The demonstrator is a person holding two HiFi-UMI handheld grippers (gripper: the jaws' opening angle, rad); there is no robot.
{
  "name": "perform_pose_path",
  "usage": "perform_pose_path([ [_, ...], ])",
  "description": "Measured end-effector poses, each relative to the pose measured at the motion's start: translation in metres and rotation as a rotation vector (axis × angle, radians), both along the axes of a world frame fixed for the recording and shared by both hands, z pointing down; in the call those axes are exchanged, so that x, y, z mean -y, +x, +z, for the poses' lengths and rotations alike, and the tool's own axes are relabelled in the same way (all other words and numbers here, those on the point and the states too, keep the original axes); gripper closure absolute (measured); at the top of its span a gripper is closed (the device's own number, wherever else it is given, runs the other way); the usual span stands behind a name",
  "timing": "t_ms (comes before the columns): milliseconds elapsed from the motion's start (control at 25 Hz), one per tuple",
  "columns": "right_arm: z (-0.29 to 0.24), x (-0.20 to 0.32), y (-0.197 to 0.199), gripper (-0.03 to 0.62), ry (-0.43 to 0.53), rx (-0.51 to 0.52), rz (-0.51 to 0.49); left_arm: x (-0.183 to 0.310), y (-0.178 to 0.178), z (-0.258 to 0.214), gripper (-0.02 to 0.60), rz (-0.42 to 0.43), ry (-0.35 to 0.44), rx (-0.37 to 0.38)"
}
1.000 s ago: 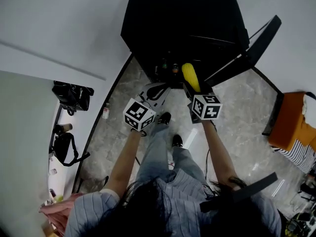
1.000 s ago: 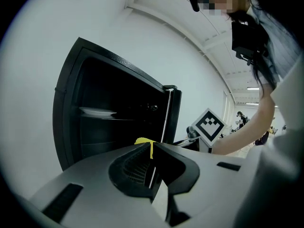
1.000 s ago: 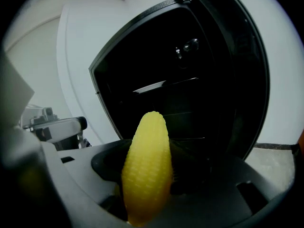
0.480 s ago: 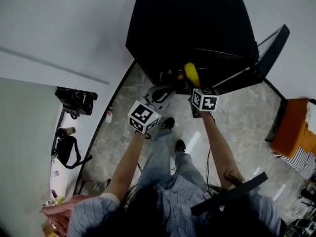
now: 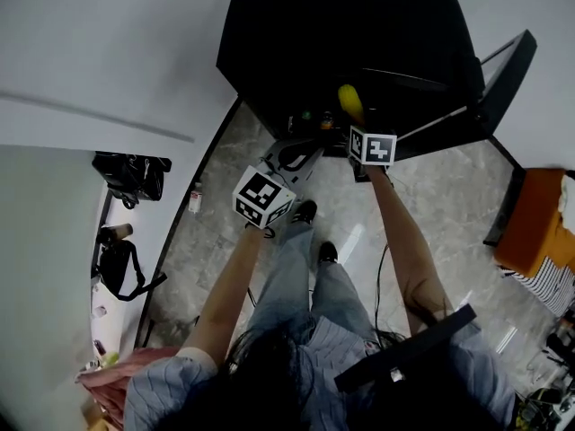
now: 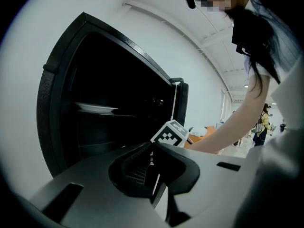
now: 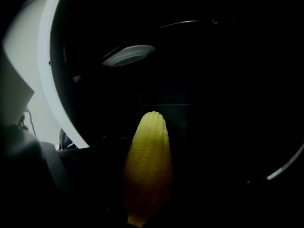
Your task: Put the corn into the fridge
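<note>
Task item: yellow corn cob [image 7: 148, 170], upright with its tip upward, at lower centre of the right gripper view against the dark interior. In the head view it [image 5: 349, 102] sat at upper centre, held in the air at the fridge's open front.
Right gripper [image 5: 357, 122]: clenched on the cob's lower end. Its own view was too dark to show the jaw surfaces. Its marker cube lay just below the cob in the head view.
Left gripper [image 6: 153, 167]: jaws drawn together with nothing between them. In the head view it [image 5: 292, 162] was left of centre, below the fridge opening and apart from the cob.
Appliance: tall black fridge [image 5: 341, 34], top centre of the head view, with its black door [image 5: 503, 74] standing open toward the upper right.
Shelf content: white plate [image 7: 128, 55], upper left of centre, on a shelf above the cob; also seen at middle left of the left gripper view [image 6: 95, 108].
Ground: grey marbled floor [image 5: 440, 205].
Surroundings: black bags [image 5: 133, 173] at the left edge; orange object [image 5: 539, 227] at the right edge.
</note>
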State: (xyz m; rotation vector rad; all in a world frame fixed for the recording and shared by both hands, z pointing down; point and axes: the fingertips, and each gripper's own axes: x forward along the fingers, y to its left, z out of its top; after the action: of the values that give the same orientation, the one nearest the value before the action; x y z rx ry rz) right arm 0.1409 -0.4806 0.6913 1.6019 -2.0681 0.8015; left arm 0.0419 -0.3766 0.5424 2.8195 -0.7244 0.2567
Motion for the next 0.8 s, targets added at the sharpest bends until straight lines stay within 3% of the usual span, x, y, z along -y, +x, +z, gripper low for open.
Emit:
perform_pose_path([
  [360, 0.003, 0.024, 0.013, 0.349, -0.009, -0.063, 0.011, -0.008, 0.001, 0.013, 0.574, 0.034, -0.008, 0.003],
  [800, 0.012, 0.049, 0.002, 0.349, -0.015, -0.120, -0.058, -0.010, -0.016, 0.023, 0.574, 0.042, -0.004, 0.036],
])
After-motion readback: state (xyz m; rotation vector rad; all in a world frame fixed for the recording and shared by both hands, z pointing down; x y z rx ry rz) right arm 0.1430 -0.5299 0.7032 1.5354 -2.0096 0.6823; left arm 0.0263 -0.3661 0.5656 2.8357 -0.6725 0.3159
